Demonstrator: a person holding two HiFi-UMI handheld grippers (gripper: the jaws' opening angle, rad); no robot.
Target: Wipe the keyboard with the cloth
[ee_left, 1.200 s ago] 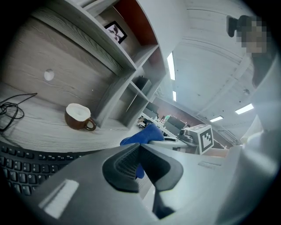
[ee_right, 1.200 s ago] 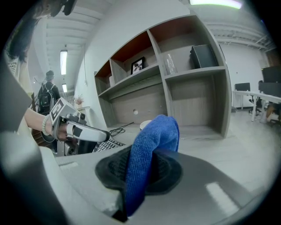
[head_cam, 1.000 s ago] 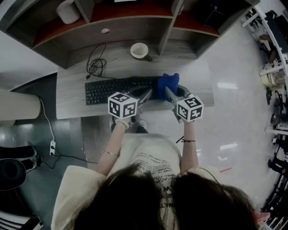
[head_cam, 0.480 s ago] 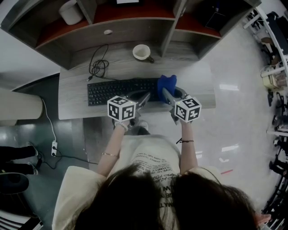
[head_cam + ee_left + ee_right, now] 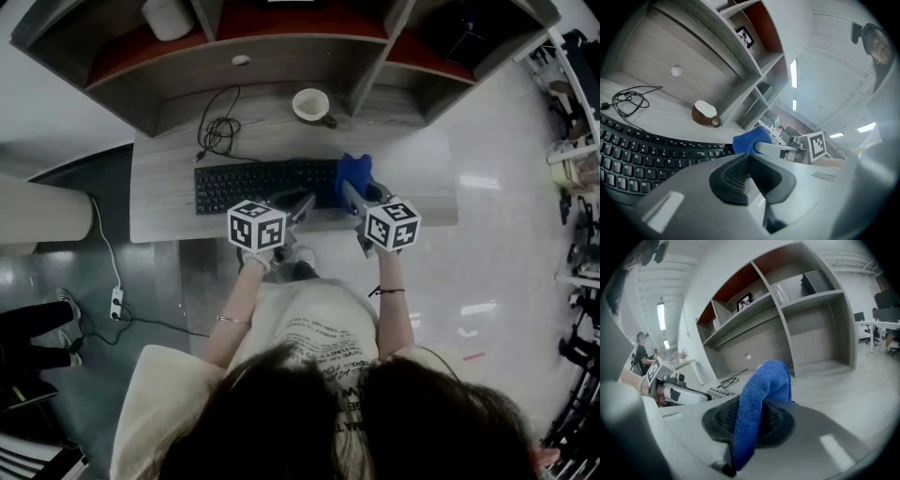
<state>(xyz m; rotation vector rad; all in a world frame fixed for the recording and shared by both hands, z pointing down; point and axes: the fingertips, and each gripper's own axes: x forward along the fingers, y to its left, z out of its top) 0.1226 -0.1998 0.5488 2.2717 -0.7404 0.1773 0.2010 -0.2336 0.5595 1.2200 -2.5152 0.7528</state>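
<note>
Mug (image 5: 312,104) behind kbd (image 5: 262,185); R prob. free.

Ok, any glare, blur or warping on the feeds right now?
Head view: fisheye bend at the edges, glare on the floor, keyboard sharp. Left gripper view: heavily warped, dark corners. Right gripper view: cloth sharp, ceiling light blown out.

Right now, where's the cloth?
In the head view the cloth is clamped in the right gripper, at the right end of the keyboard, nearer the person than the mug.
</note>
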